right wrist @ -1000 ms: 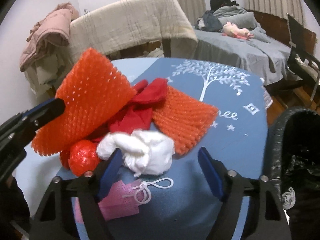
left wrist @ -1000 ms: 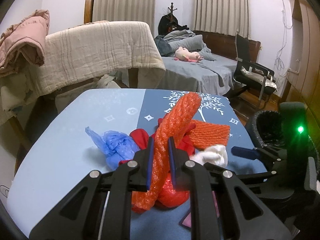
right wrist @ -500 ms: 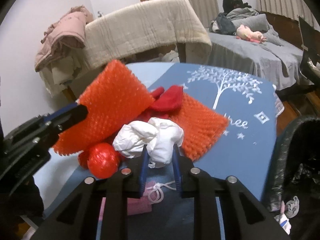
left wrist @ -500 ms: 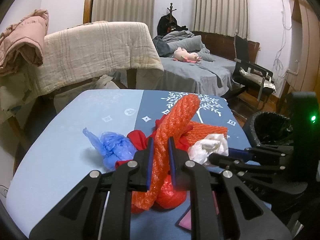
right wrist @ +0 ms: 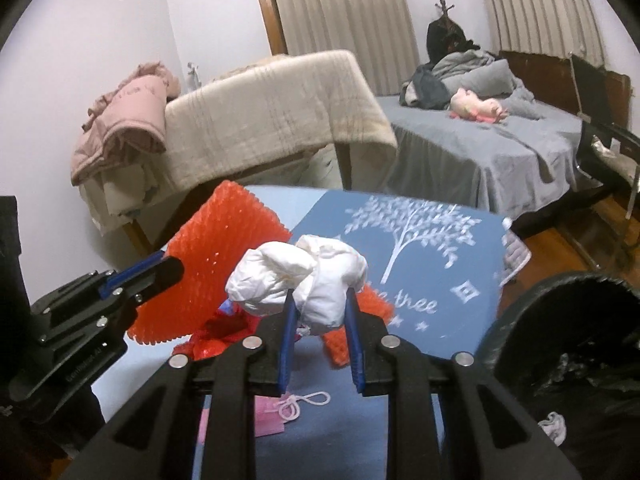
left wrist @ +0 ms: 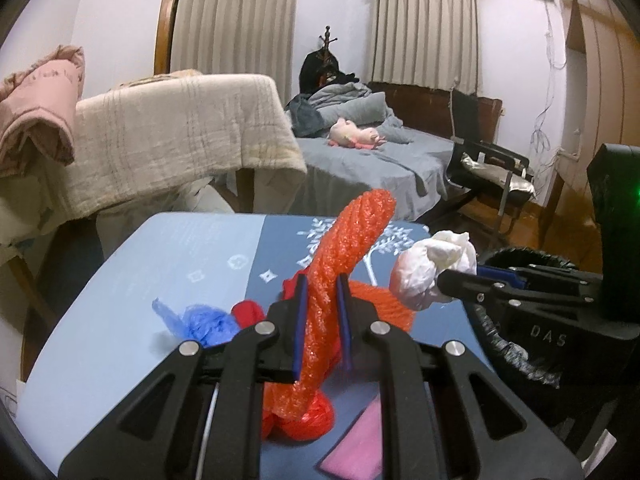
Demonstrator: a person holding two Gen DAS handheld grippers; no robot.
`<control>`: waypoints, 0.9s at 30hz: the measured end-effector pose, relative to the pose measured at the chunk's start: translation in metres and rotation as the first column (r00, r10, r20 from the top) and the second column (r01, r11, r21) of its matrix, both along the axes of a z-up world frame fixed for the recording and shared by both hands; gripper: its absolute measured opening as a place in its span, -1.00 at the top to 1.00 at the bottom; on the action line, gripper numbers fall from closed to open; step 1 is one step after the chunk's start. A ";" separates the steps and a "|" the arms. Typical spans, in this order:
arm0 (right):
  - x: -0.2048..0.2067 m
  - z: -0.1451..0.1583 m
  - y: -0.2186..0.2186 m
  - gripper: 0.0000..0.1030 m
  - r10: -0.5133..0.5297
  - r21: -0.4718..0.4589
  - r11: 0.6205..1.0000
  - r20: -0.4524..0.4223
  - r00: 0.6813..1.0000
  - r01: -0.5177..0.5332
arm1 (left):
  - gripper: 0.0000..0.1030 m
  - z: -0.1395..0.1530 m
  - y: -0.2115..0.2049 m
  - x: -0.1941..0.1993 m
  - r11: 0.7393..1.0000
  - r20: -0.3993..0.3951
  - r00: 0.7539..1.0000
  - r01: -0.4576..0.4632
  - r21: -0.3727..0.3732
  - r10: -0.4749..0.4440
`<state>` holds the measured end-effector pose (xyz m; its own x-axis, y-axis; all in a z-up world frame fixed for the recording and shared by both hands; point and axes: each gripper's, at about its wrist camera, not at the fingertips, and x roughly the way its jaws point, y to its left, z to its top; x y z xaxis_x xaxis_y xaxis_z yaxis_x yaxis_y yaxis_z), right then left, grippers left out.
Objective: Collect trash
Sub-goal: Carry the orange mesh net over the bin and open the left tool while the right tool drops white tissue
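My left gripper [left wrist: 320, 286] is shut on an orange foam net sleeve [left wrist: 348, 248], held above the table. From the right wrist view that sleeve [right wrist: 224, 256] shows as a broad orange sheet at the left. My right gripper [right wrist: 320, 300] is shut on a crumpled white wad of paper [right wrist: 304, 280], lifted off the table; the left wrist view shows the wad [left wrist: 432, 272] at the right. Left on the blue tablecloth [left wrist: 132, 304] are a blue plastic bag [left wrist: 204, 322], red crumpled wrappers [left wrist: 248, 312], a second orange net [left wrist: 384, 304] and a pink packet [right wrist: 268, 416].
A black-lined trash bin [right wrist: 568, 344] stands just right of the table, with some scraps inside. Behind the table are a rack draped with a beige blanket [left wrist: 180, 136], a grey bed [left wrist: 380, 160] and a black chair [left wrist: 492, 168].
My right gripper closed on the white wad and lifted it off the table. The left gripper rose a little with the orange sleeve still in it.
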<state>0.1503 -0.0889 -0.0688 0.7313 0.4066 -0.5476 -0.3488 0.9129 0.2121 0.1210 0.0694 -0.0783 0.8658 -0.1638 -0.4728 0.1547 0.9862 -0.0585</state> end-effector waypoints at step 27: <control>-0.045 0.037 -0.123 0.56 -0.248 -0.019 0.968 0.075 0.966 0.250 | 0.74 0.033 -0.109 -0.002 0.969 0.061 0.968 0.244 -0.034 -0.242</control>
<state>0.1056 -0.2120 -0.0315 0.8450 0.1918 -0.4991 -0.1225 0.9781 0.1684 0.1195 -0.0399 -0.0456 0.8225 -0.3908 -0.4133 0.3938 0.9155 -0.0820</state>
